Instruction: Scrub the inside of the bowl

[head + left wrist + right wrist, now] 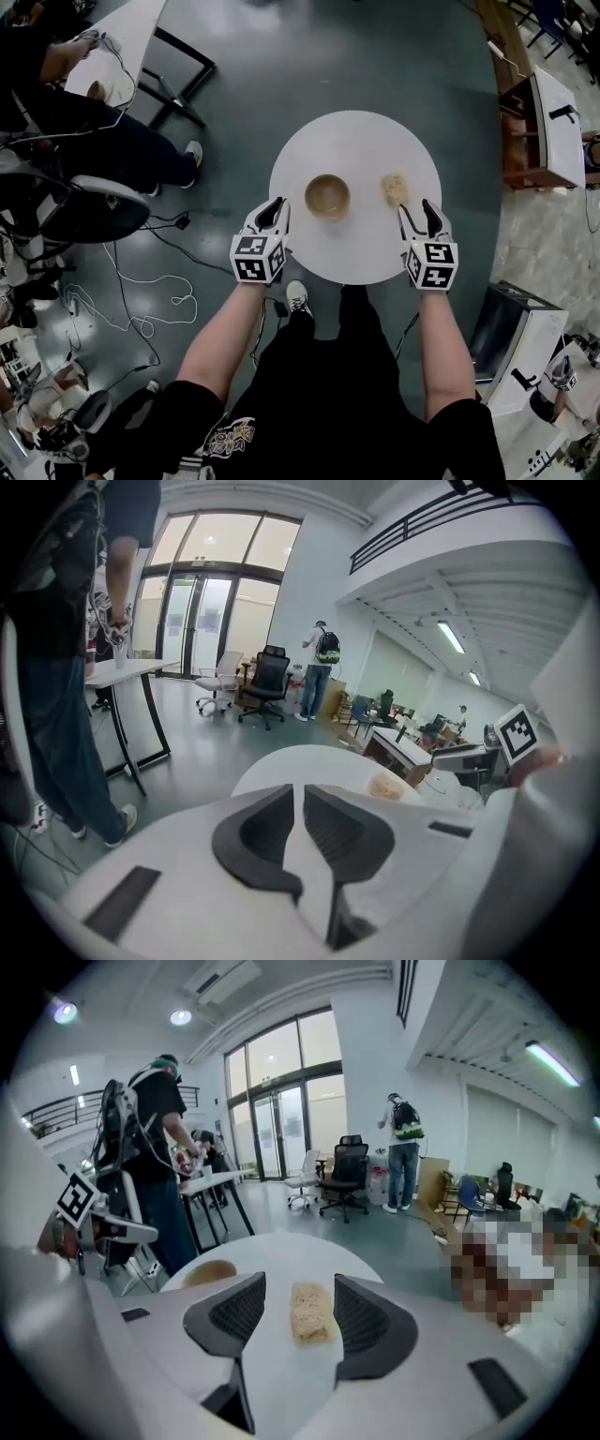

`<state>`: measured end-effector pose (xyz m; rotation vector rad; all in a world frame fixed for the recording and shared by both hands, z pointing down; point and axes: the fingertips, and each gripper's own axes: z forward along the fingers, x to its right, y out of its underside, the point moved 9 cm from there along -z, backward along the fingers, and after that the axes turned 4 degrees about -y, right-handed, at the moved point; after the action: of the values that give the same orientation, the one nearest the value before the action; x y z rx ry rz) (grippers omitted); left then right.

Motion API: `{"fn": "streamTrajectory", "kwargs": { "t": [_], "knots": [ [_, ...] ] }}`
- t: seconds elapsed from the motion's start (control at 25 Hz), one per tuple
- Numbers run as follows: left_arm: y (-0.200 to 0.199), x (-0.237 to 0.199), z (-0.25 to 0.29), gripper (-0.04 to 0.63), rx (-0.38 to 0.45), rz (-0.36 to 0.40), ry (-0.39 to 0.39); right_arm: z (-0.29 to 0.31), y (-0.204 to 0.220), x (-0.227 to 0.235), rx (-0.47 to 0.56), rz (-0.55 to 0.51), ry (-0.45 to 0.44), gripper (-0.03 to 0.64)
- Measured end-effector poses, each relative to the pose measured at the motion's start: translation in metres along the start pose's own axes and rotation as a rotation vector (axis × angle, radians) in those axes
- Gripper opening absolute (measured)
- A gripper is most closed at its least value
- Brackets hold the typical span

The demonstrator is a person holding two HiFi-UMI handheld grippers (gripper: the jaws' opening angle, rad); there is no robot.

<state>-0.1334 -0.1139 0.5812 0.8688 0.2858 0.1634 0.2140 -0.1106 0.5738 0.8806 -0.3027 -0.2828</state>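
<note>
A tan bowl [327, 197] stands upright near the middle of the round white table [354, 141]. To its right lies a beige sponge [395, 188] flat on the tabletop. My right gripper [418, 212] hovers just near of the sponge, open. In the right gripper view the sponge [311, 1312] lies between the spread pads without touching them, and the bowl [209, 1272] shows to the left. My left gripper [275, 207] sits at the table's near-left edge beside the bowl, its jaws [302, 797] shut with nothing between them. The bowl is hidden in the left gripper view.
A seated person's leg [141, 155] and an office chair [94, 208] are on the left. Cables [141, 295] trail over the floor. A white desk [122, 37] stands at the back left, and wooden furniture [534, 131] at the right.
</note>
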Motion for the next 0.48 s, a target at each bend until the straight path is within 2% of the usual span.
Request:
{"fn": "streamTrajectory", "kwargs": {
  "t": [0.08,0.16,0.48],
  "knots": [
    [-0.004,0.001,-0.022,0.035,0.009,0.009,0.024,-0.021,-0.007,-0.012,0.051,0.044,0.015,0.207],
    [-0.008,0.002,-0.044,0.017,0.018,0.026,0.055,-0.04,-0.013,-0.027,0.094,0.077,0.028,0.034],
    [-0.015,0.018,-0.123,0.006,0.049,0.072,0.16,-0.104,-0.02,-0.1,0.174,0.118,-0.02,0.021]
  ]
}}
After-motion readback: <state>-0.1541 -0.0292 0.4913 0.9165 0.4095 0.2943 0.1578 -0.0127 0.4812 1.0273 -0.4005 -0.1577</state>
